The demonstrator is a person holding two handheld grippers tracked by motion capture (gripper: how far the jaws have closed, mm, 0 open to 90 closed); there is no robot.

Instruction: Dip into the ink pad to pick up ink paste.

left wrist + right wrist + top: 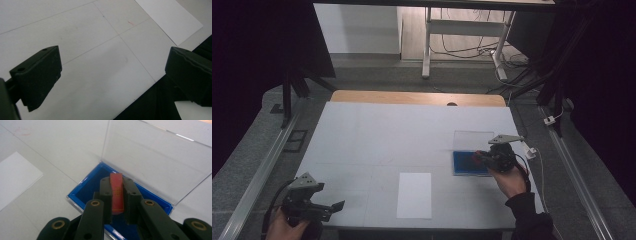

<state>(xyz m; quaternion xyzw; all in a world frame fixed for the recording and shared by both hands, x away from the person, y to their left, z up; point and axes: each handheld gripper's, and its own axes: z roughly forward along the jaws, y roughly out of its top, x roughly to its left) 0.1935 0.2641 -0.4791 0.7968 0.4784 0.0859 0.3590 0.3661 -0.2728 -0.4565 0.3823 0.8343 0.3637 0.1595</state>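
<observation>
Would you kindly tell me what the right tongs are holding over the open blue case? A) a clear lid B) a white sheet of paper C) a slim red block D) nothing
C: in the right gripper view the right tongs clamp a slim red block above the blue case, whose clear lid stands open.

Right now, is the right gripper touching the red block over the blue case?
Touching. In the right gripper view, the right gripper has both black jaws pressed flat against the sides of the red block, no gap showing, above the open blue case.
</observation>
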